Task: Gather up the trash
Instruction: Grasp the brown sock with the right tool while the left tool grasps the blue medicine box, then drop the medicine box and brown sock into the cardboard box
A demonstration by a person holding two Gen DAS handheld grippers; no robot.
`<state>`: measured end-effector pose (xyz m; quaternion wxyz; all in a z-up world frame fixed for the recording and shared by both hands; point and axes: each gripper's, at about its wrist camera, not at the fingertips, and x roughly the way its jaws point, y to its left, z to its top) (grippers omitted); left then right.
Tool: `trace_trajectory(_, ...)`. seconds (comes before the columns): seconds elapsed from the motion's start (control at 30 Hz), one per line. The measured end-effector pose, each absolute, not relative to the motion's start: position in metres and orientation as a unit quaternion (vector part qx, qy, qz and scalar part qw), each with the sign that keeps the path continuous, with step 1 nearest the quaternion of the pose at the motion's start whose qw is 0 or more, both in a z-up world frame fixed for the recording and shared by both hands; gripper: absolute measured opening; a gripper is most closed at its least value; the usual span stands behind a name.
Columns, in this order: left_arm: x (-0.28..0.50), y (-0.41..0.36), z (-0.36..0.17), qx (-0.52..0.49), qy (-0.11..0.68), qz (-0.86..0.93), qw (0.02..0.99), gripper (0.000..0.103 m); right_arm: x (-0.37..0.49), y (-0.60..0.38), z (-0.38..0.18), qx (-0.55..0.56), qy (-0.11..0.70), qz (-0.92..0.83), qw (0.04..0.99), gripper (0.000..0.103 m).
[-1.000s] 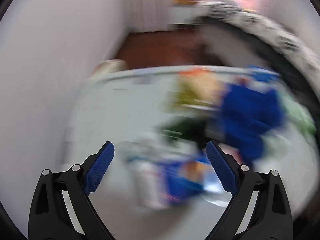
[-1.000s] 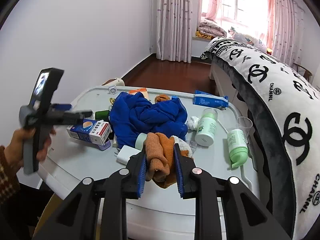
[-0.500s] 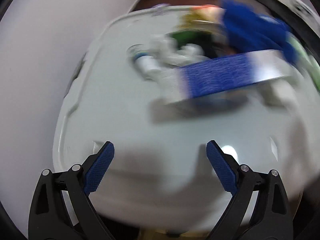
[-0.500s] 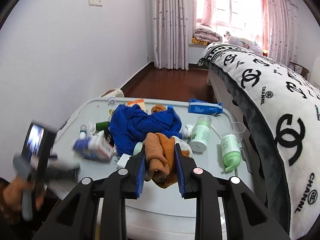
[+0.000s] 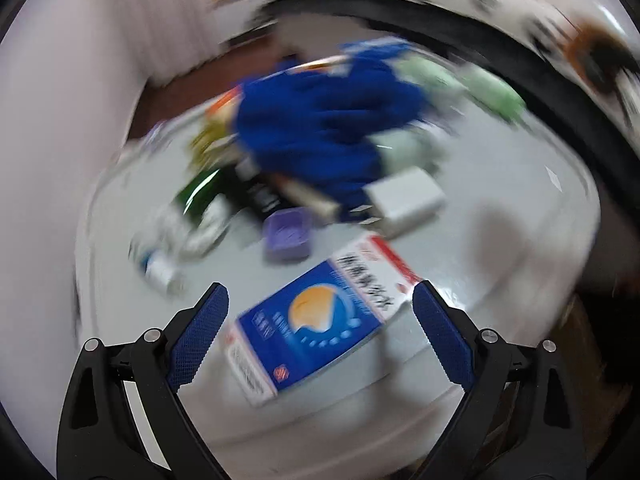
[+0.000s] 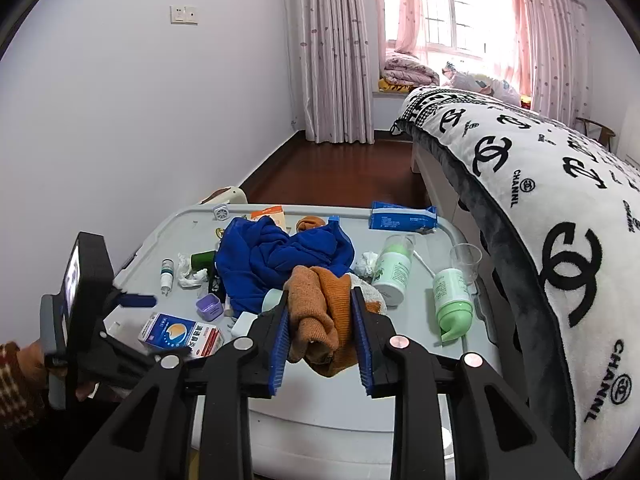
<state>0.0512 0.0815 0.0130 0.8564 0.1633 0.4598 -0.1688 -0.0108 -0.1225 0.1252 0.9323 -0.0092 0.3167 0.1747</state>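
Note:
A blue-and-white carton [image 5: 320,320] lies near the front left edge of the grey table [image 6: 408,332]. My left gripper [image 5: 320,298] hovers over it, open, one finger on each side and neither touching. In the right wrist view a person's hand holds that left gripper [image 6: 166,326] above the carton [image 6: 180,334]. My right gripper [image 6: 320,293] has an orange knitted cloth [image 6: 320,320] between its pads. The jaws are opening slightly, and the pads still press on the cloth, which hangs above the table's front.
A blue garment [image 6: 276,256] is heaped mid-table. Around it lie a purple box [image 6: 209,306], a white charger [image 6: 242,324], a dropper bottle [image 6: 167,272], crumpled tissue [image 6: 192,276], two green bottles [image 6: 394,272], a clear cup [image 6: 466,258] and a tissue pack [image 6: 402,218]. A bed [image 6: 540,200] borders the right.
The left gripper has swung, rolled and tipped downward, and the carton now lies between its open fingers. The carton has shifted toward the front edge, away from the purple box. The right gripper still grips the cloth.

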Motion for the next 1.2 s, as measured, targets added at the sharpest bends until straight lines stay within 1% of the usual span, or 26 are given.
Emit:
trace_trajectory(0.07, 0.054, 0.082, 0.013, 0.210, 0.451, -0.204, 0.843, 0.091, -0.011, -0.122, 0.123, -0.013, 0.320, 0.175, 0.931, 0.030)
trace_trajectory(0.13, 0.061, 0.088, 0.011, 0.216, 0.460, -0.243, 0.826, 0.091, -0.011, -0.123, 0.121, -0.016, 0.322, 0.172, 0.931, 0.030)
trace_trajectory(0.23, 0.076, 0.095, -0.003, 0.224, 0.494, -0.294, 0.787, 0.091, -0.009, -0.125, 0.120, -0.015, 0.324, 0.168, 0.931, 0.030)
trace_trajectory(0.37, 0.067, 0.097, -0.018, 0.260, 0.514, -0.337, 0.745, 0.091, -0.003, -0.124, 0.117, -0.018, 0.329, 0.163, 0.930, 0.030)
trace_trajectory(0.47, 0.065, 0.104, -0.021, 0.247, 0.519, -0.369, 0.730, 0.091, 0.001, -0.120, 0.112, -0.022, 0.335, 0.167, 0.927, 0.030)
trace_trajectory(0.5, 0.066, 0.108, -0.023, 0.230, 0.521, -0.374, 0.732, 0.089, 0.002, -0.117, 0.110, -0.024, 0.338, 0.168, 0.926, 0.030)
trace_trajectory(0.53, 0.069, 0.108, -0.026, 0.217, 0.522, -0.375, 0.734, 0.085, 0.002, -0.115, 0.109, -0.028, 0.339, 0.168, 0.925, 0.030)
trace_trajectory(0.57, 0.067, 0.112, -0.024, 0.207, 0.511, -0.368, 0.749, 0.078, 0.003, -0.114, 0.108, -0.030, 0.340, 0.168, 0.925, 0.030)
trace_trajectory(0.6, 0.064, 0.115, -0.022, 0.199, 0.504, -0.364, 0.758, 0.062, 0.003, -0.111, 0.106, -0.033, 0.342, 0.169, 0.924, 0.030)
trace_trajectory(0.63, 0.063, 0.121, -0.020, 0.188, 0.505, -0.347, 0.767, 0.053, 0.003, -0.109, 0.107, -0.034, 0.342, 0.171, 0.924, 0.030)
trace_trajectory(0.67, 0.059, 0.127, -0.018, 0.168, 0.510, -0.332, 0.775, 0.052, 0.003, -0.108, 0.107, -0.035, 0.341, 0.172, 0.923, 0.030)
trace_trajectory(0.73, 0.045, 0.130, -0.017, 0.161, 0.517, -0.306, 0.783, 0.051, 0.004, -0.105, 0.107, -0.032, 0.342, 0.178, 0.922, 0.030)
trace_trajectory(0.83, 0.009, 0.124, -0.013, 0.183, 0.514, -0.248, 0.800, 0.051, -0.002, -0.101, 0.111, -0.035, 0.336, 0.184, 0.923, 0.030)
trace_trajectory(0.93, -0.029, 0.123, 0.005, 0.174, 0.507, -0.192, 0.822, 0.051, -0.013, -0.097, 0.118, -0.037, 0.327, 0.191, 0.925, 0.030)
trace_trajectory(0.97, -0.048, 0.124, 0.017, 0.161, 0.500, -0.170, 0.833, 0.051, -0.020, -0.095, 0.121, -0.039, 0.325, 0.194, 0.925, 0.030)
trace_trajectory(1.07, -0.073, 0.120, 0.035, 0.113, 0.494, -0.134, 0.852, 0.052, -0.043, -0.092, 0.128, -0.034, 0.320, 0.199, 0.926, 0.030)
trace_trajectory(1.13, -0.086, 0.103, 0.034, 0.082, 0.498, -0.113, 0.856, 0.052, -0.071, -0.091, 0.126, -0.019, 0.328, 0.206, 0.922, 0.030)
trace_trajectory(1.2, -0.107, 0.088, 0.019, 0.059, 0.515, -0.099, 0.849, 0.052, -0.106, -0.089, 0.112, -0.013, 0.349, 0.208, 0.914, 0.030)
